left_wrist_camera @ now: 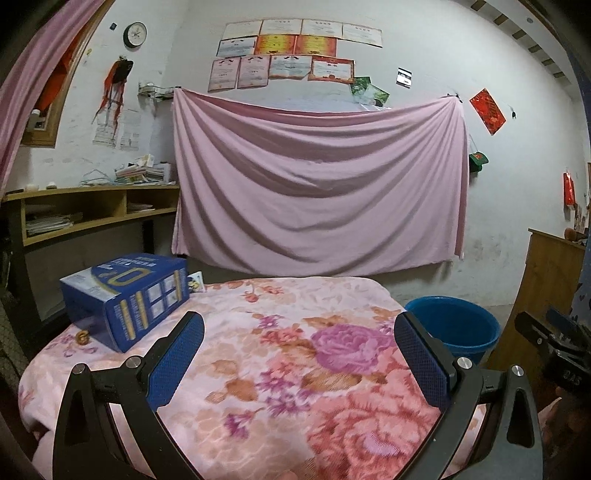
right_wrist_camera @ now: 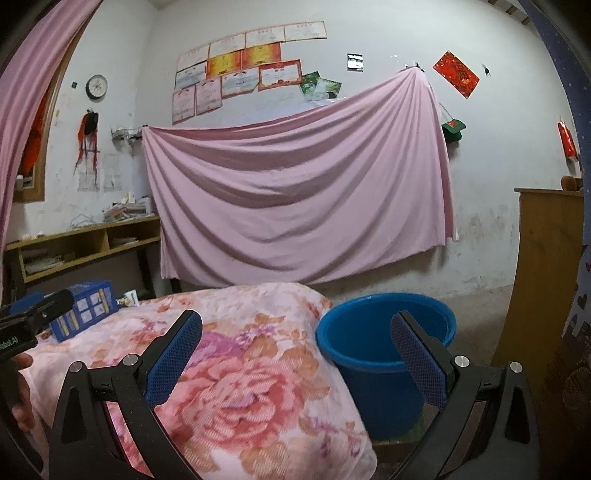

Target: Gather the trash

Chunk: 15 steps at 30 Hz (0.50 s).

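Left wrist view shows the left gripper (left_wrist_camera: pixel 297 365) open and empty over the blanket (left_wrist_camera: pixel 295 332). The right gripper (right_wrist_camera: pixel 295 363) is open and empty too. The box (left_wrist_camera: pixel 127 295) and a small scrap (left_wrist_camera: pixel 82 337) are not yet in the bucket (right_wrist_camera: pixel 384 354), so most work seems left.

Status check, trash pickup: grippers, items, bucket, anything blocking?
Left gripper open, empty, over floral blanket. Right gripper open, empty. Blue box on blanket, far left. Blue bucket beside blanket, empty. Nothing blocking.

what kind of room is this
Most likely a lived-in bedroom at home: a floral blanket covers a bed-like surface, certificates and a wall clock hang on the plastered wall, and a shelf holds stacked papers.
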Tool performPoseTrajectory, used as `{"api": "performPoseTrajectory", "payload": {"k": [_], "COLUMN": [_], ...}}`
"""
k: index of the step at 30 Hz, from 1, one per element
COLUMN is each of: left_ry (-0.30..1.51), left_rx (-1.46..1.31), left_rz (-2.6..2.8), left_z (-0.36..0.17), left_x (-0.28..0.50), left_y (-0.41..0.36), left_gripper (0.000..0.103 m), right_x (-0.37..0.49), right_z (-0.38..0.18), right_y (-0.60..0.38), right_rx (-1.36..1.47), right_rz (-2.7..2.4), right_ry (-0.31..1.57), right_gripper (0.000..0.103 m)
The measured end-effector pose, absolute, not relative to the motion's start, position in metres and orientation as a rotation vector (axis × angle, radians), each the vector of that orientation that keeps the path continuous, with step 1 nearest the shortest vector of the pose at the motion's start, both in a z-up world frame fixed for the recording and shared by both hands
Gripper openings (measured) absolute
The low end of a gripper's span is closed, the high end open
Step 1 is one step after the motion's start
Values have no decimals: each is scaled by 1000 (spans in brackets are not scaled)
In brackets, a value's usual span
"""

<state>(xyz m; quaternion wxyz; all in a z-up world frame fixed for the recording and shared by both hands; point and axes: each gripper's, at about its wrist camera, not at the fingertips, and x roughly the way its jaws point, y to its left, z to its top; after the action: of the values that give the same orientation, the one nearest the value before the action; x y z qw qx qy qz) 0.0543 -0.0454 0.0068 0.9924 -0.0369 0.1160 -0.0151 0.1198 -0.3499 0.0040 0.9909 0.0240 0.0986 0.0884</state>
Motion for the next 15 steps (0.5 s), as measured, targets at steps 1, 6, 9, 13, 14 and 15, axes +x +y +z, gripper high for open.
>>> {"api": "performPoseTrajectory", "payload": {"k": [1, 6, 9, 13, 14, 15], "left_ry": [233, 238, 240, 237, 237, 237], "left_rx": [-73, -75, -76, -76, -78, -79], "left_rz": [-27, -19, -16, -13, -12, -12], "left_z": [5, -1, -3, -2, -2, -2], "left_x": [51, 43, 40, 39, 40, 40], "left_y": [-44, -39, -38, -38, -38, -38], "left_gripper": [101, 101, 101, 101, 101, 101], "right_x": [118, 108, 105, 104, 104, 104], "right_z": [3, 0, -1, -2, -2, -2], "right_y": [-348, -338, -335, -333, -333, -333], "right_rx": [44, 31, 28, 20, 18, 16], "right_rz": [177, 179, 179, 179, 179, 180], "right_ry": [204, 209, 205, 205, 204, 203], "right_gripper": [103, 103, 103, 103, 103, 103]}}
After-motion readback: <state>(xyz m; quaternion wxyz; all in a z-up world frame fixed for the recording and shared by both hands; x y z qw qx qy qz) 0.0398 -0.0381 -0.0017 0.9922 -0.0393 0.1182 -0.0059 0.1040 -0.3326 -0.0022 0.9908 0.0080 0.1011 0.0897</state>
